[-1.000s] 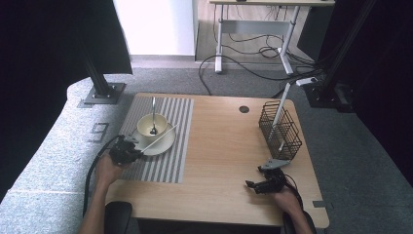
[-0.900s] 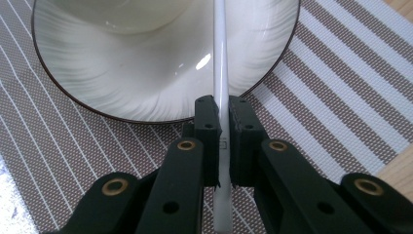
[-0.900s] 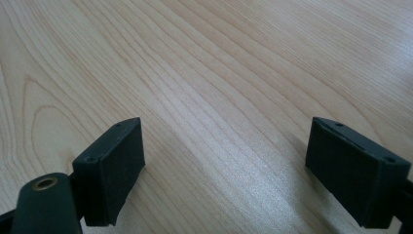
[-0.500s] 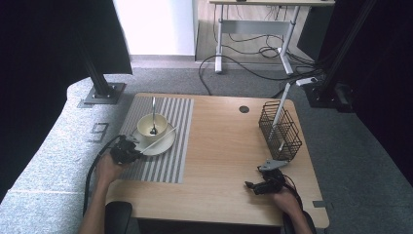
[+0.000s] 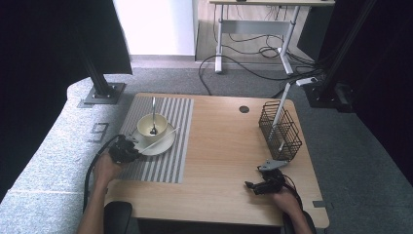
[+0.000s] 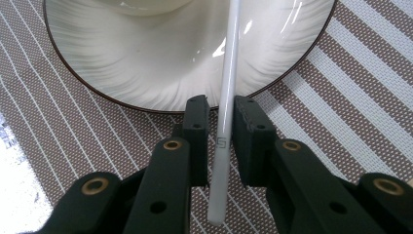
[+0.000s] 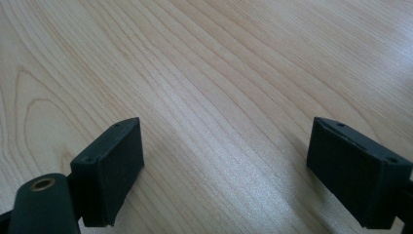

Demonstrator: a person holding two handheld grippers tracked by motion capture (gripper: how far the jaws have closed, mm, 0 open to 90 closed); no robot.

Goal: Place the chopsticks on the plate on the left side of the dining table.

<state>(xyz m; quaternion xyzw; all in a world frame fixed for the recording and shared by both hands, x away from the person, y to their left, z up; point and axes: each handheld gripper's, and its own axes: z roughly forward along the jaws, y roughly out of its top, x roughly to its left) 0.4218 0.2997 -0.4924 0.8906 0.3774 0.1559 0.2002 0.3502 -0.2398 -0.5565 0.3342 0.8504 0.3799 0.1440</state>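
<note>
One thin white stick (image 6: pixel 225 122) is what matters here: it lies between the jaws of the left hand-held gripper (image 6: pixel 220 117), which are drawn in narrow on either side of it and look to be pinching it near its near end, though whether the pads press firmly I cannot tell. Its long axis runs straight ahead from that gripper, up over the rim of the white plate (image 6: pixel 122 73) and on toward the bowl (image 5: pixel 152 126) standing on the plate; in the high view the stick (image 5: pixel 158 140) slants across the plate's front, and a spoon (image 5: pixel 153 117) stands in the bowl. Plate and bowl rest on the striped mat (image 5: pixel 170 146) at the left of the table (image 5: pixel 224 161). The left hand (image 5: pixel 108 168) is clearly the nearer one; the right hand-held gripper (image 7: pixel 226 165) hovers low over bare wood with its jaws wide and nothing between them, well apart from the plate. A wire basket (image 5: pixel 280 129) stands near the table's right edge, with open wood between mat and basket, so I judge there is ample room to lift and carry the stick rightward.
</note>
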